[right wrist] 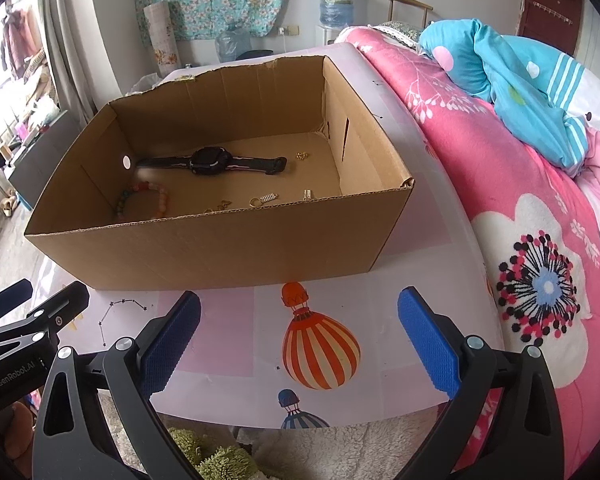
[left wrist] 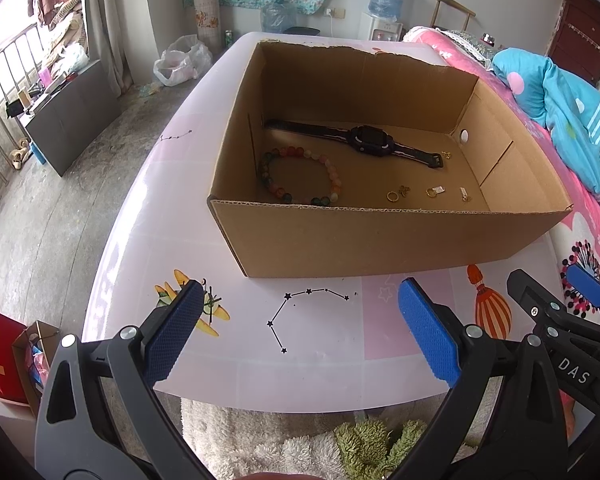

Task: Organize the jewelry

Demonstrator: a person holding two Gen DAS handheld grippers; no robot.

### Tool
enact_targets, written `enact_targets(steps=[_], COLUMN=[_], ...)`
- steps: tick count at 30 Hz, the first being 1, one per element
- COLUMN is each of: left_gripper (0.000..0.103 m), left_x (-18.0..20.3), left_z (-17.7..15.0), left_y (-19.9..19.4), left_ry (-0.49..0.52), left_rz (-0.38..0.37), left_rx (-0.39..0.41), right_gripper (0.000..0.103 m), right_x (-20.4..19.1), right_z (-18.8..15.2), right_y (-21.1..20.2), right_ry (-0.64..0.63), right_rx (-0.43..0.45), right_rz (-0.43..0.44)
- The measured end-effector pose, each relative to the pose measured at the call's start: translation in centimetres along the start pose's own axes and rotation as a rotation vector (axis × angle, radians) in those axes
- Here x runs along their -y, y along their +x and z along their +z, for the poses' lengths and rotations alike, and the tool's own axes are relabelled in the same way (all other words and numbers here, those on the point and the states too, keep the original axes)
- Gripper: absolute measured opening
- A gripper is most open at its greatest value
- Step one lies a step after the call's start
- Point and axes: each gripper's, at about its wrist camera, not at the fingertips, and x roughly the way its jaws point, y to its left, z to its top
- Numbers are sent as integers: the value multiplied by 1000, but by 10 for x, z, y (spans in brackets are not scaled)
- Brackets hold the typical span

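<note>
An open cardboard box [left wrist: 380,240] [right wrist: 220,252] stands on the pale table. Inside lie a black watch [left wrist: 370,140] [right wrist: 210,160], a bracelet of coloured beads [left wrist: 300,176] [right wrist: 146,200] and several small gold pieces [left wrist: 434,192] [right wrist: 264,199]. My left gripper [left wrist: 300,300] hangs open over the table's near edge, short of the box, with nothing between its blue pads [left wrist: 428,332]. My right gripper [right wrist: 300,304] is also open and empty, above a printed balloon, in front of the box's right corner. The right gripper [left wrist: 556,300] shows at the right of the left wrist view.
A bed with a pink flowered quilt [right wrist: 520,184] and a blue quilt [right wrist: 512,68] borders the table on the right. A fluffy white and green rug [left wrist: 320,440] lies below the near edge. Paper bags [left wrist: 16,360] stand on the floor at the left.
</note>
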Motion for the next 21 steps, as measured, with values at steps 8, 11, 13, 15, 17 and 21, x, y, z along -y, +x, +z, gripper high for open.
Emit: enact_targets(steps=[8, 11, 13, 15, 17, 21], left_gripper=[94, 94, 94, 94, 94, 94], left_x=[1, 0, 0, -1, -1, -1], left_z=[0, 0, 0, -1, -1, -1], left_y=[0, 0, 0, 1, 2, 3], left_ry=[0, -1, -1, -3, -5, -7], left_rz=[0, 1, 1, 2, 2, 4], left_rx=[-2, 0, -2, -4, -5, -5], right_gripper=[96, 96, 96, 96, 96, 96], right_x=[1, 2, 1, 2, 2, 1], right_z=[-1, -1, -1, -1, -1, -1], right_y=[2, 2, 2, 2, 2, 2], right_ry=[1, 2, 2, 3, 4, 2], right_rx=[-2, -3, -3, -3, -3, -4], right_rz=[-2, -1, -2, -3, -1, -2])
